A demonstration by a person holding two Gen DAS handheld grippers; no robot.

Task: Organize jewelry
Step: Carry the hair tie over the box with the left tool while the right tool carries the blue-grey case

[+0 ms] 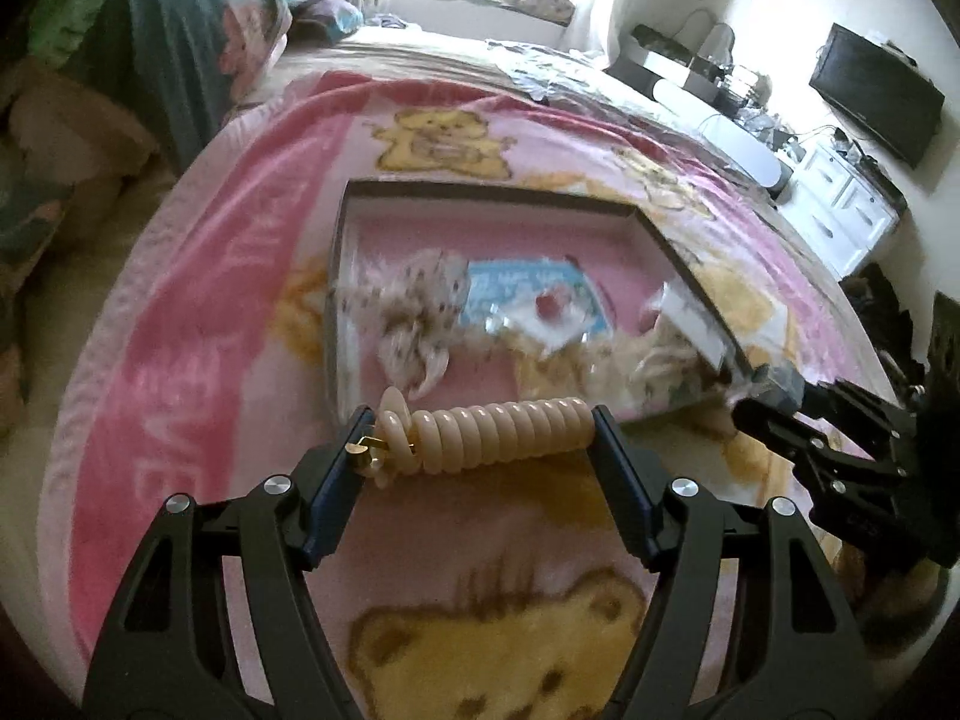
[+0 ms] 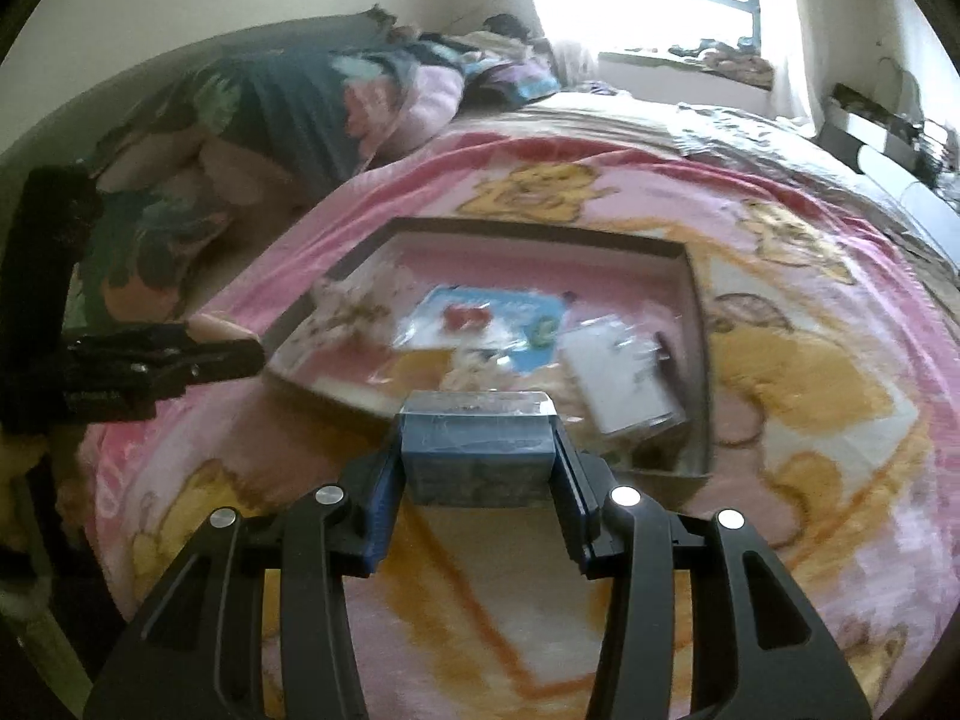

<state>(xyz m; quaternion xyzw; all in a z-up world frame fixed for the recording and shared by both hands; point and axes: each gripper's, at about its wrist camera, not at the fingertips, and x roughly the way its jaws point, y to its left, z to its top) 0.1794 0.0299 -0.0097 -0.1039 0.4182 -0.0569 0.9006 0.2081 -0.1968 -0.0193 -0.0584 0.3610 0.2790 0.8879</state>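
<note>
While left claw [image 1: 480, 438] grips coil bracelet [image 1: 498, 429], right claw [image 2: 477, 450] clamps blue box [image 2: 477, 447] near tray [image 2: 696, 324].

Left gripper [image 1: 480, 438] clamped; right gripper [image 2: 477, 450] clamped.

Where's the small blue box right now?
The small blue box is clamped in the right gripper, held over the pink blanket just short of the tray's near edge; the left wrist view shows it at far right.
</note>
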